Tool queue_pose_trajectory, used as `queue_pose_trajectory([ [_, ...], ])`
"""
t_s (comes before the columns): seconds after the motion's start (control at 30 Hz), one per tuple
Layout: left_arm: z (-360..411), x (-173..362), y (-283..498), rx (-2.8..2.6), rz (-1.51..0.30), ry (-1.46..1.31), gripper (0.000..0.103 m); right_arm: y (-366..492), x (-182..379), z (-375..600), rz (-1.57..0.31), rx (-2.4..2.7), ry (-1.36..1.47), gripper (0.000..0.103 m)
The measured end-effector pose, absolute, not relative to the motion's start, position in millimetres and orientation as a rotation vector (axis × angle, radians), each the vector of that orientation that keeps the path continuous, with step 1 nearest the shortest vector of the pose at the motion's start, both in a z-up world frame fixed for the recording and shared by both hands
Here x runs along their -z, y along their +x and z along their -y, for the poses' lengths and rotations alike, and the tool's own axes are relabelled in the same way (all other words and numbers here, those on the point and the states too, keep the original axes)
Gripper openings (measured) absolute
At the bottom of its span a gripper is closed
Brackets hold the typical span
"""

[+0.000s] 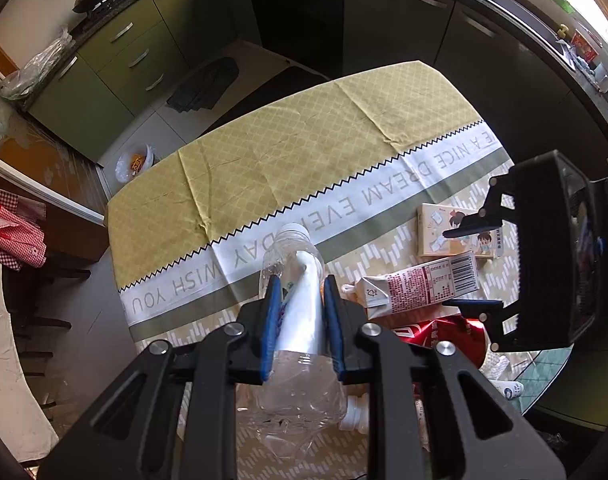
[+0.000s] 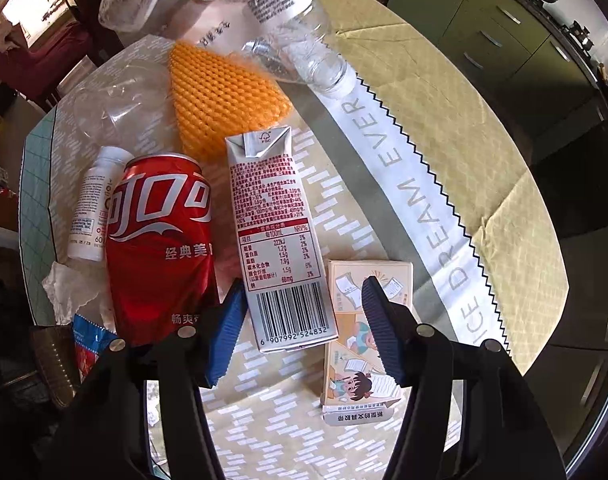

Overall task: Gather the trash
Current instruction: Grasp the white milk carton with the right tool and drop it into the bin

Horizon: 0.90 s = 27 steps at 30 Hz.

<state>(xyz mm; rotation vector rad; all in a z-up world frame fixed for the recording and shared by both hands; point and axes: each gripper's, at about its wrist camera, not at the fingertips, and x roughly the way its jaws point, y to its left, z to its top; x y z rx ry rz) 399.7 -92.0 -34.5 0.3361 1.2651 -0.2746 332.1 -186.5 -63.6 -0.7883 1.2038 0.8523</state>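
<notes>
On the left, the left gripper (image 1: 302, 320) has its blue pads clamped on the middle of a clear plastic bottle (image 1: 300, 308), pressing on its white label. The bottle is empty, crumpled and dented near its base, with a white cap at the far end; it hangs tilted above the table (image 1: 304, 152), which wears a yellow-patterned cloth with a white lettered band. In the right wrist view the same bottle (image 2: 304, 52) shows at the top, capped end pointing down toward the cloth, label loose and wrinkled.

Below it on the table lies the rest of the trash. Furthest left in the right wrist view is a small white pill bottle (image 2: 94, 204) lying on its side, with crumpled white tissue (image 2: 64, 292) near its lower end. Just beside it lies a red soda can (image 2: 160, 240), dented along its body. Above these sit a clear plastic cup (image 2: 116, 100) and an orange foam net sleeve (image 2: 224, 92). Next comes a white drink carton (image 2: 278, 236) with red print and a barcode, lying flat, its lower end between the fingers. To its right lies a cream cartoon-printed box (image 2: 367, 340), one flap open.

The right gripper (image 2: 300, 328) hovers over the carton with its fingers apart, nothing between the pads touching them.
</notes>
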Motion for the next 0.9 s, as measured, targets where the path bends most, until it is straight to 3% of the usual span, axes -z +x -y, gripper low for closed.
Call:
queue_pose_trajectory([
  [0.03, 92, 33, 399, 0.278, -1.263, 0.33, 0.021, 332, 66, 186, -1.208, -0.859, -0.774, 0.041],
  [0.07, 92, 31, 398, 0.283, -1.261, 0.323, 0.021, 331, 66, 187, -1.204, -0.858, -0.753, 0.038],
  [0.53, 103, 5, 385, 0.321, -1.222, 0.303, 0.021, 299, 7, 271, -1.116, -0.761, -0.435, 0.037],
  [0.9, 138, -21, 354, 0.416, -1.172, 0.327, 0.021, 210, -6, 472, -1.121, -0.318, -0.161, 0.037],
])
